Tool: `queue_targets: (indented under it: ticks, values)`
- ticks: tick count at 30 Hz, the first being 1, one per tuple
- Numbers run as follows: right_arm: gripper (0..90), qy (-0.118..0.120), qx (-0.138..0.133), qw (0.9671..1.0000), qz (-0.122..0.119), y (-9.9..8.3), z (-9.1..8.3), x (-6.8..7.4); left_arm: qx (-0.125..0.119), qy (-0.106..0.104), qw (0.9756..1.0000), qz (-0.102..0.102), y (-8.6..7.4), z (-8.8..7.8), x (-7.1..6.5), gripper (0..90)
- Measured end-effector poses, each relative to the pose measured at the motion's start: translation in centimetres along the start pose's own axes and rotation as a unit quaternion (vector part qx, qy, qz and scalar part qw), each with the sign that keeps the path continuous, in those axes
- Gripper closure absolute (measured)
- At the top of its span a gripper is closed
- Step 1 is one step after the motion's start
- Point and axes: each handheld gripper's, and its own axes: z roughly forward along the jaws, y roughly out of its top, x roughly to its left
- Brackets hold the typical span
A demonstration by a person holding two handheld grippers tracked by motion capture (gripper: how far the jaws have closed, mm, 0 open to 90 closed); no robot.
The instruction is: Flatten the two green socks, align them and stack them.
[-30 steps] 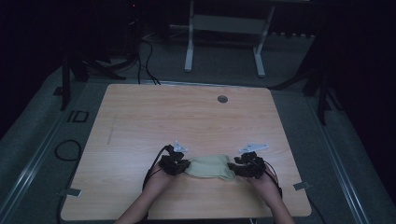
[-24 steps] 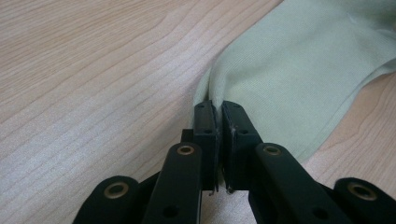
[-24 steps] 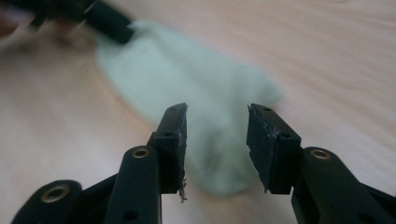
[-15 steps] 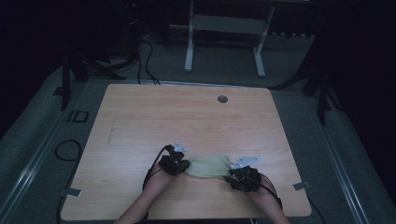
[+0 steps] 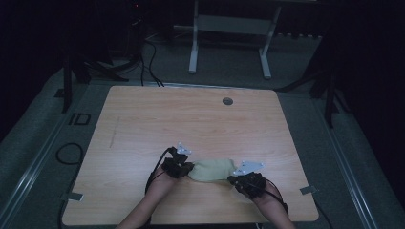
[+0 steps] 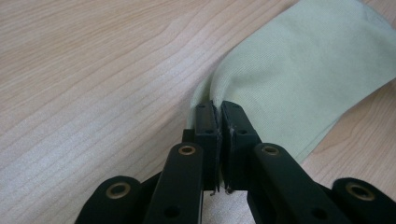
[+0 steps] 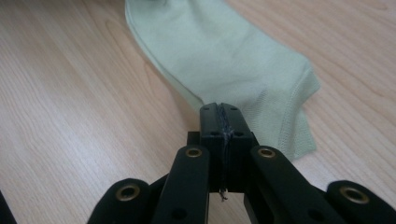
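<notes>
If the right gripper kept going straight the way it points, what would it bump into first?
Probably the pale green sock. The right gripper has just closed its jaws; they pinch the sock's near edge, and the rest lies straight ahead on the wooden table. How flat it lies is hard to judge.

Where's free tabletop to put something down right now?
Bare: the whole far half of the light wooden table, up to the round grey grommet, and both side margins. Crowded: the near edge, where the left gripper and right gripper flank the pale green sock.
</notes>
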Motion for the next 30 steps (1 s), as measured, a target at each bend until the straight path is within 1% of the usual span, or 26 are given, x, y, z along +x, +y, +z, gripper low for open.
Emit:
queue_targets:
  ticks: [1, 2, 5, 6, 7, 8, 9, 10, 11, 12, 13, 14, 15, 16, 17, 18, 19, 20, 22, 24, 27, 28, 29, 30]
  values:
    - [89.2, -0.001, 0.005, 1.0000, 0.000, -0.1, 0.2, 0.0, 0.000, 0.002, 1.0000, 0.000, 0.0, 0.1, 0.0, 85.8]
    - [89.1, 0.001, 0.012, 0.9999, 0.000, -0.3, 0.5, -0.1, 0.002, 0.000, 1.0000, -0.002, -0.1, 0.1, 0.1, 85.8]
    - [88.8, 0.001, 0.019, 0.9998, 0.005, -0.6, 1.0, -0.2, 0.004, 0.001, 1.0000, 0.000, -0.2, 0.1, 0.3, 85.8]
    - [87.8, 0.009, 0.026, 0.9996, 0.009, -1.1, 1.4, -0.5, 0.004, -0.002, 1.0000, -0.003, -0.3, 0.2, 0.4, 85.8]
    - [85.8, 0.010, 0.027, 0.9995, 0.013, -1.3, 1.7, -0.6, 0.004, -0.002, 1.0000, -0.003, -0.3, 0.2, 0.4, 85.8]
    - [81.4, 0.012, 0.029, 0.9994, 0.018, -1.4, 1.9, -0.6, 0.006, -0.002, 1.0000, -0.004, -0.3, 0.3, 0.5, 85.8]
    - [76.9, 0.020, 0.026, 0.9992, 0.020, -1.6, 2.0, -0.7, 0.005, -0.003, 1.0000, -0.005, -0.4, 0.3, 0.5, 85.8]
    - [76.9, 0.020, 0.026, 0.9992, 0.020, -1.6, 2.0, -0.7, 0.005, -0.003, 1.0000, -0.005, -0.4, 0.3, 0.5, 85.8]
    - [72.2, 0.035, 0.023, 0.9988, 0.026, -1.6, 1.9, -0.8, 0.004, -0.003, 1.0000, -0.007, -0.4, 0.3, 0.5, 85.8]
    - [71.1, 0.034, 0.022, 0.9989, 0.024, -1.5, 1.6, -0.8, 0.005, -0.003, 1.0000, -0.006, -0.4, 0.3, 0.5, 85.8]
    - [71.1, 0.034, 0.022, 0.9989, 0.024, -1.5, 1.6, -0.8, 0.005, -0.003, 1.0000, -0.006, -0.4, 0.3, 0.5, 85.8]
    - [71.1, 0.029, 0.007, 0.9992, 0.027, -1.1, 0.7, -1.2, 0.005, -0.004, 1.0000, -0.005, -0.4, 0.3, 0.5, 85.7]
    - [71.1, 0.026, -0.002, 0.9992, 0.030, -0.9, 0.2, -1.4, 0.004, -0.004, 1.0000, -0.007, -0.4, 0.3, 0.5, 85.7]
    - [71.1, 0.026, -0.002, 0.9992, 0.030, -0.9, 0.2, -1.4, 0.004, -0.004, 1.0000, -0.007, -0.4, 0.3, 0.5, 85.7]
    - [71.6, 0.018, -0.011, 0.9992, 0.034, -0.7, -0.4, -1.8, 0.004, -0.004, 1.0000, -0.007, -0.4, 0.3, 0.5, 85.7]
    - [77.2, -0.002, -0.027, 0.9986, 0.045, -0.3, -1.0, -2.4, 0.006, -0.004, 1.0000, -0.005, -0.4, 0.3, 0.5, 85.7]
    - [80.5, -0.004, -0.030, 0.9984, 0.048, -0.3, -1.1, -2.6, 0.006, -0.004, 1.0000, -0.006, -0.4, 0.3, 0.5, 85.8]
    - [83.8, -0.012, -0.035, 0.9979, 0.053, -0.2, -1.1, -2.9, 0.005, -0.004, 1.0000, -0.007, -0.4, 0.3, 0.5, 85.8]
    - [86.5, -0.012, -0.031, 0.9978, 0.056, -0.1, -0.6, -3.0, 0.004, -0.005, 0.9999, -0.008, -0.5, 0.3, 0.6, 85.8]
    - [86.9, -0.011, -0.023, 0.9980, 0.058, -0.1, 0.5, -3.1, 0.003, -0.009, 0.9999, -0.011, -0.5, 0.3, 0.7, 85.8]
    - [86.9, -0.018, 0.000, 0.9981, 0.059, -0.6, 2.0, -3.3, 0.003, -0.010, 0.9999, -0.013, -0.6, 0.2, 0.8, 85.7]
    - [86.9, -0.018, 0.000, 0.9981, 0.059, -0.6, 2.0, -3.3, 0.003, -0.010, 0.9999, -0.013, -0.6, 0.2, 0.8, 85.7]
    - [86.9, -0.025, 0.010, 0.9978, 0.060, -0.8, 2.5, -3.5, 0.003, -0.010, 0.9999, -0.013, -0.6, 0.2, 0.8, 85.7]
    - [86.9, -0.025, 0.010, 0.9978, 0.060, -0.8, 2.5, -3.5, 0.005, -0.007, 0.9999, -0.012, -0.6, 0.1, 1.0, 85.7]
